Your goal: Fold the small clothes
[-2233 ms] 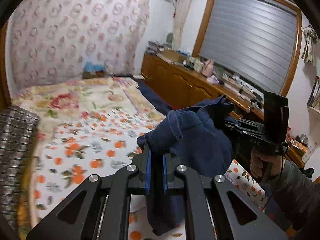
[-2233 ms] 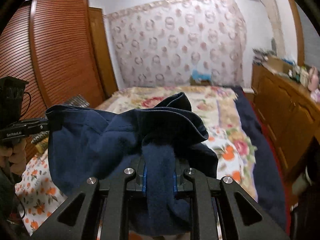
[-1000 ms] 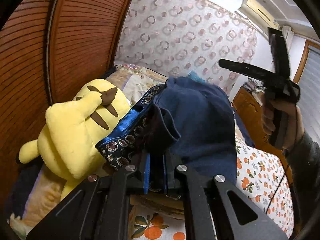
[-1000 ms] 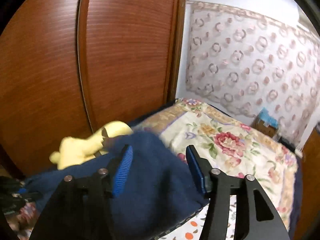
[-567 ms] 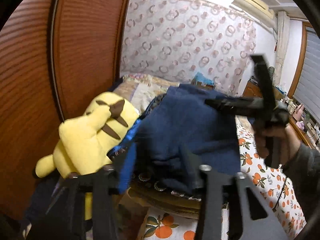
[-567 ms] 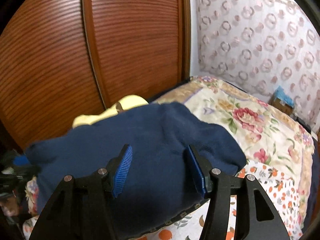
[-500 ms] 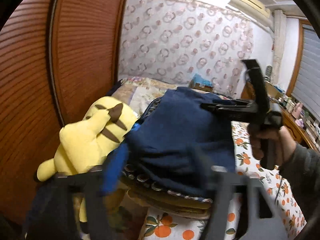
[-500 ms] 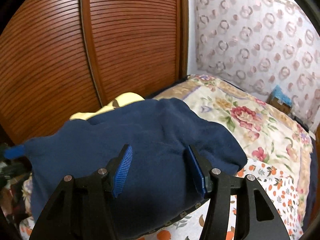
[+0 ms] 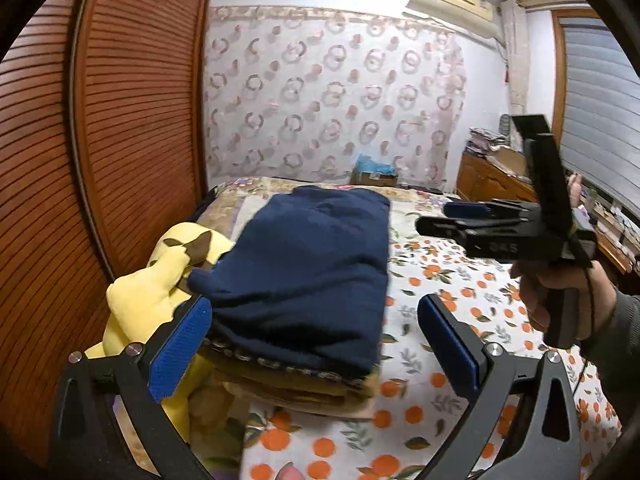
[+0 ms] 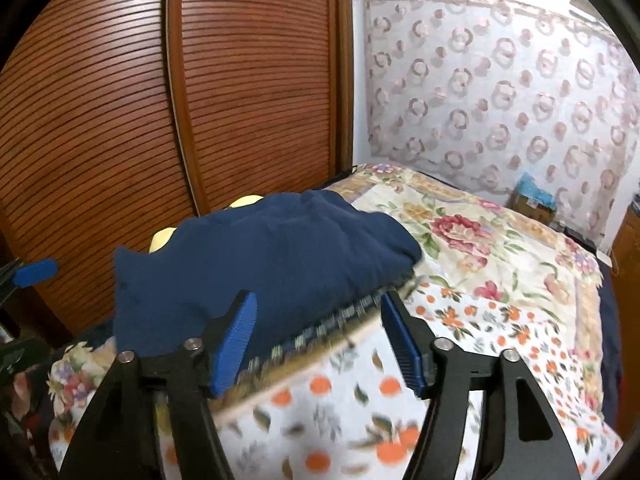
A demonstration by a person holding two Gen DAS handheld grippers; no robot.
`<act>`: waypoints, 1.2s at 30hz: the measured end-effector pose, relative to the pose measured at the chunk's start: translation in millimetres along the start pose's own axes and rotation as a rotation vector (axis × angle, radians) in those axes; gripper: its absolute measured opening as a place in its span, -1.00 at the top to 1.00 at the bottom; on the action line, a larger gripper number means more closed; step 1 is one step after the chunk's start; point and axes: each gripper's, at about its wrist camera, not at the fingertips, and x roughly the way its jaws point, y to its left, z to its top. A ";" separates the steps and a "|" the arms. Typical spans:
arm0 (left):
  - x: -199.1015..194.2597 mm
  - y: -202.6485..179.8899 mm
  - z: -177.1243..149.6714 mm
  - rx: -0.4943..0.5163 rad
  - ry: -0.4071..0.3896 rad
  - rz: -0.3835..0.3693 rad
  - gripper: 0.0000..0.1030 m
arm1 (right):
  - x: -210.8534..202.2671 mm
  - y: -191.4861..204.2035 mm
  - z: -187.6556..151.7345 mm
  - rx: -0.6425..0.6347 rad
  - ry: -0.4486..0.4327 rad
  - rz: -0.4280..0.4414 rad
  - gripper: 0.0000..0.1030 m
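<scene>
At the far left a ribbed reddish-brown wooden wardrobe door [image 9: 132,120] stands beside the bed, and a yellow plush toy with brown-tipped ears [image 9: 160,280] sits against it. Just right of the toy, the folded navy-blue fleece garment [image 9: 308,264] lies on top of a small stack of folded cloth [image 9: 304,380], which rests on the bed's orange-patterned white sheet [image 9: 460,292]. The left claw [image 9: 316,344] has just been opening and is spread wide, its blue pads either side of the near edge of the garment without pressing it. Further right, the right claw [image 10: 318,340], held in a person's hand [image 9: 560,296], has also just been opening and grips nothing. The step in hand looks like the release after stacking the folded piece. Next, both claws probably need to draw clear without dragging the fleece, then reach for another unfolded item.
</scene>
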 end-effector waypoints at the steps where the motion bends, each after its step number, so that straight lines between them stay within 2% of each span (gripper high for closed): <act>1: -2.1 -5.3 -1.1 0.010 -0.002 -0.007 -0.99 | -6.9 0.1 -3.8 0.004 -0.004 -0.009 -0.44; 7: -12.3 -34.3 -8.7 0.045 -0.010 -0.052 -0.99 | -36.9 8.1 -41.3 0.043 -0.035 -0.047 -0.60; 20: -33.0 -102.8 -32.4 0.078 -0.001 -0.108 -0.99 | -89.3 22.4 -96.5 0.173 -0.100 -0.218 -0.64; 22: -39.9 -115.5 -34.7 0.090 -0.006 -0.136 -0.99 | -97.2 26.7 -100.3 0.193 -0.109 -0.260 -0.64; 31: -65.2 -153.1 -23.9 0.107 -0.034 -0.144 -0.99 | -134.7 59.4 -109.5 0.257 -0.184 -0.385 -0.65; 36: -80.5 -161.4 -16.7 0.110 -0.061 -0.154 -0.99 | -137.6 81.3 -116.5 0.263 -0.216 -0.413 -0.64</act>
